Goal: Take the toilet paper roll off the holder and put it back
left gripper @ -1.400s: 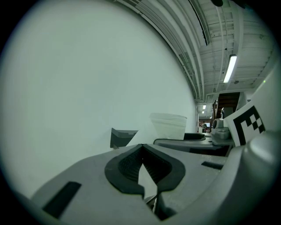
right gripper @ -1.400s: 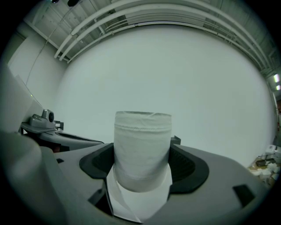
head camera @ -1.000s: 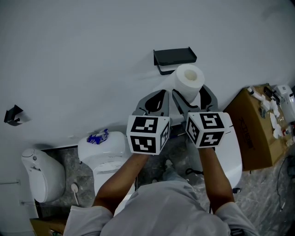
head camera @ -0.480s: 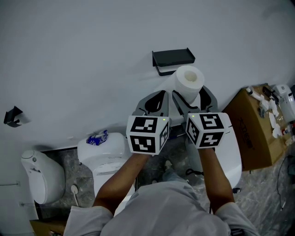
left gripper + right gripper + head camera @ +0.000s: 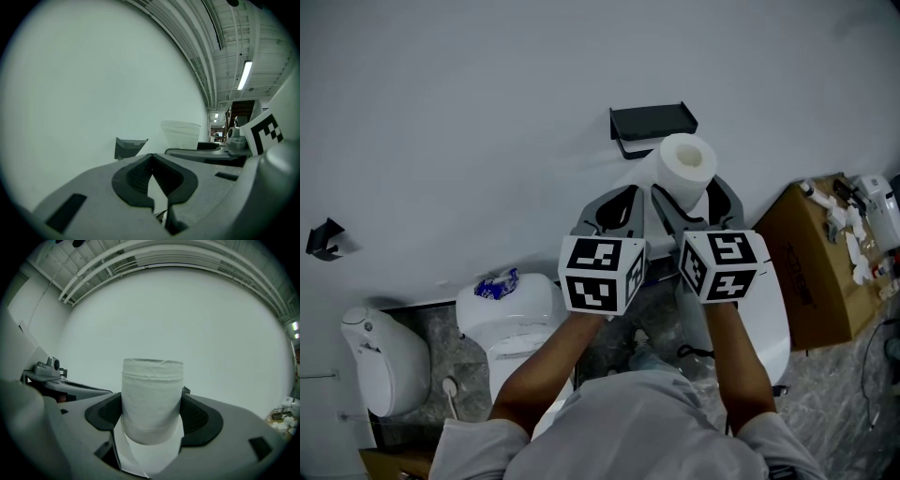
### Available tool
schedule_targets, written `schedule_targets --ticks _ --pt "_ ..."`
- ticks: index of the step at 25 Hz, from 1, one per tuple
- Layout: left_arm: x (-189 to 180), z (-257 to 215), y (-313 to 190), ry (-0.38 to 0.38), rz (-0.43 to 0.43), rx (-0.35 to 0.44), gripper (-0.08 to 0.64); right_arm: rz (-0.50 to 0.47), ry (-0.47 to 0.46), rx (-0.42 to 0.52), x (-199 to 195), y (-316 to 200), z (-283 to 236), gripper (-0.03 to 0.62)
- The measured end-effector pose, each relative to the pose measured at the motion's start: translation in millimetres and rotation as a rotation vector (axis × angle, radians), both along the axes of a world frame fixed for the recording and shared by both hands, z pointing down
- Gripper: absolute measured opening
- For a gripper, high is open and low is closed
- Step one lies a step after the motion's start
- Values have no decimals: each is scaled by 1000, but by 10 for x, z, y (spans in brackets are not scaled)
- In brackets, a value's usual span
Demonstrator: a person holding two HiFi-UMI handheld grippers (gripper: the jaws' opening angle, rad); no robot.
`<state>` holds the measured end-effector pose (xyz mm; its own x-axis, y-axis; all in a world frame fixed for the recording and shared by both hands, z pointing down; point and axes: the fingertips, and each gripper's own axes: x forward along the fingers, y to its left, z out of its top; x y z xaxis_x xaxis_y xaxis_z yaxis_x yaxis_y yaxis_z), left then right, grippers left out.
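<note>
The right gripper point(image 5: 687, 186) is clamped on the toilet paper roll point(image 5: 152, 394) — its own view shows both dark pads pressed against the paper's sides, the roll standing upright between them and rising above the jaws. That view also shows a loose sheet point(image 5: 140, 453) hanging below the roll, which the head view does not. The head view places the roll just below the black holder point(image 5: 654, 126) on the white wall point(image 5: 469, 112), off it; whether the two touch cannot be told. In the right gripper view only a small corner of the holder peeks out behind the roll.

The left gripper point(image 5: 151, 156) holds nothing: its jaw tips meet, with only a narrow slot open behind them. Its view looks past them to the holder and the roll, side by side against the wall. From the head view it sits just beside the right gripper, on its left.

Only the head view shows the floor area — a toilet point(image 5: 514, 323) with a blue packet point(image 5: 497, 279) on its tank, and a cardboard box point(image 5: 817, 267) at the right.
</note>
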<state>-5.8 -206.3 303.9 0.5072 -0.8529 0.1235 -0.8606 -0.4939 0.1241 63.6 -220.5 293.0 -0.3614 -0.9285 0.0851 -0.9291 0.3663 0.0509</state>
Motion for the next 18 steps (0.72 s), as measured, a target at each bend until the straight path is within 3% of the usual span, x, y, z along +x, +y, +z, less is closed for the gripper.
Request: schedule_targets --ticks 18 --pt "-67 -119 -495 -3 -35 22 5 -26 -12 53 5 -504 -284 383"
